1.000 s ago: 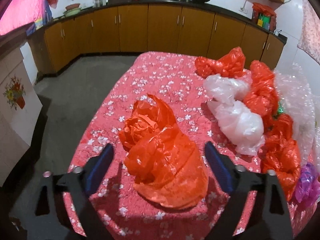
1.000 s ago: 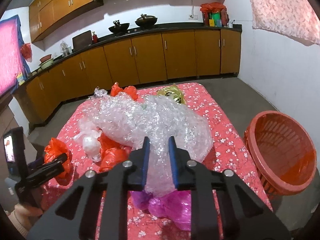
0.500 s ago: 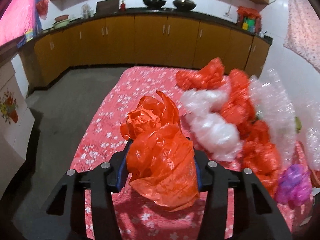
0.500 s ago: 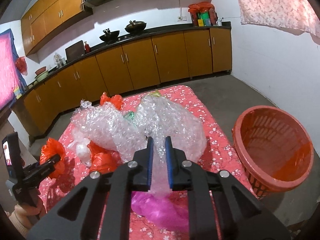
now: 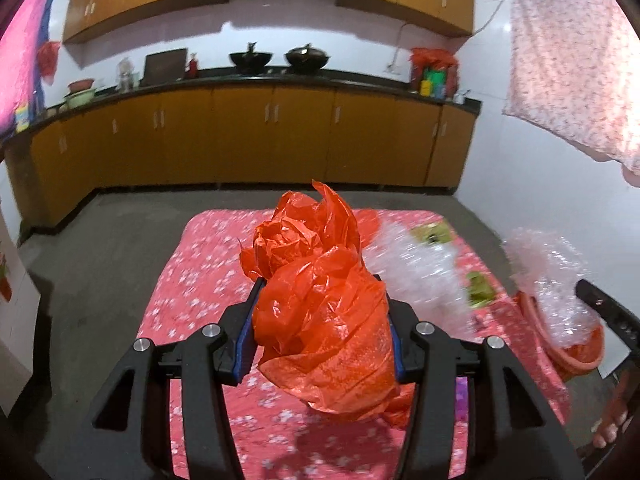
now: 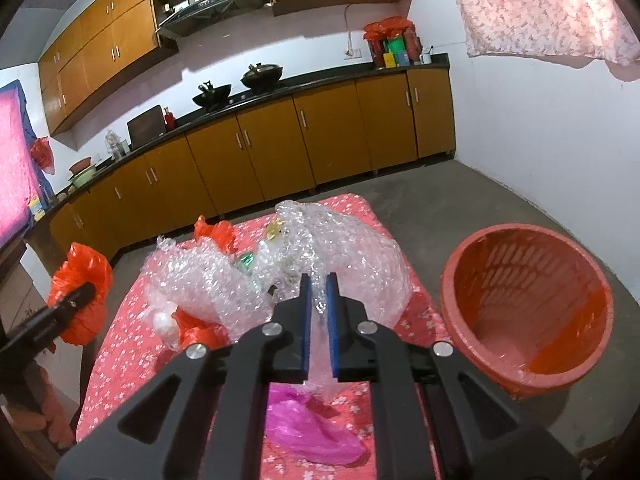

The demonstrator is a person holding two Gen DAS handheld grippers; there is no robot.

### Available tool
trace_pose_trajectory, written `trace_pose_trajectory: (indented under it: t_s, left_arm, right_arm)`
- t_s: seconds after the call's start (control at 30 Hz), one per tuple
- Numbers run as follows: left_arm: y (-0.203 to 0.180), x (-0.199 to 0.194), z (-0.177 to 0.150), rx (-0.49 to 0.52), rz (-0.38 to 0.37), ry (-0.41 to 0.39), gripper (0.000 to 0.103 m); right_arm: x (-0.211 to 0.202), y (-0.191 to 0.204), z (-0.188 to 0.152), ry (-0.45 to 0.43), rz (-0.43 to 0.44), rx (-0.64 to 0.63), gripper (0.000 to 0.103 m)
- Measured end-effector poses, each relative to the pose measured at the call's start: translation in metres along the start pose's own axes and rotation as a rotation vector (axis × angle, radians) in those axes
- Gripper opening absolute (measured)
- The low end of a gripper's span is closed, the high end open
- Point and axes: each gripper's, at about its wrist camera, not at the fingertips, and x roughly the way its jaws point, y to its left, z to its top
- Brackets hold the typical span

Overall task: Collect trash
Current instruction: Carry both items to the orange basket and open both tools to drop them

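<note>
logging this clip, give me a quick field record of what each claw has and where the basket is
left claw: shut on orange bag, lifted off the table
right claw: shut on bubble wrap
basket: on the floor by the table's right side
left on table: pink bag, more orange bags

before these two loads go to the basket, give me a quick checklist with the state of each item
1. Left gripper clamped on the orange plastic bag: ok, both pads press its sides.
2. Orange bag clear of the table: ok, it hangs lifted above the cloth.
3. Right gripper pinching the bubble wrap: ok, a fold sits between the nearly shut pads.
4. Bubble wrap free of the other trash: cannot tell, its bulk still lies over the pile.
5. Orange basket ready to receive: ok, mouth open, nearly empty, on the floor beside the table.
6. Pink bag under the right gripper left behind: ok, not caught.
</note>
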Motion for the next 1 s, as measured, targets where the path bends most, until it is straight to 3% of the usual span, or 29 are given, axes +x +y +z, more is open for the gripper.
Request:
trace_pose_trajectory:
  t_s: [0.4,1.0]
  left_arm:
    - [-0.050,-0.003,0.015,0.080,-0.104,-0.025,0.051]
    - [-0.176,0.025,0.012,0.208,-0.303,0.014,0.051]
  right_arm:
    - [-0.024,-0.036,0.010,-0.050,-0.059,0.019,0.009]
    - [-0.045,-0.137,0.022,-0.089,-0.222,0.094,0.008]
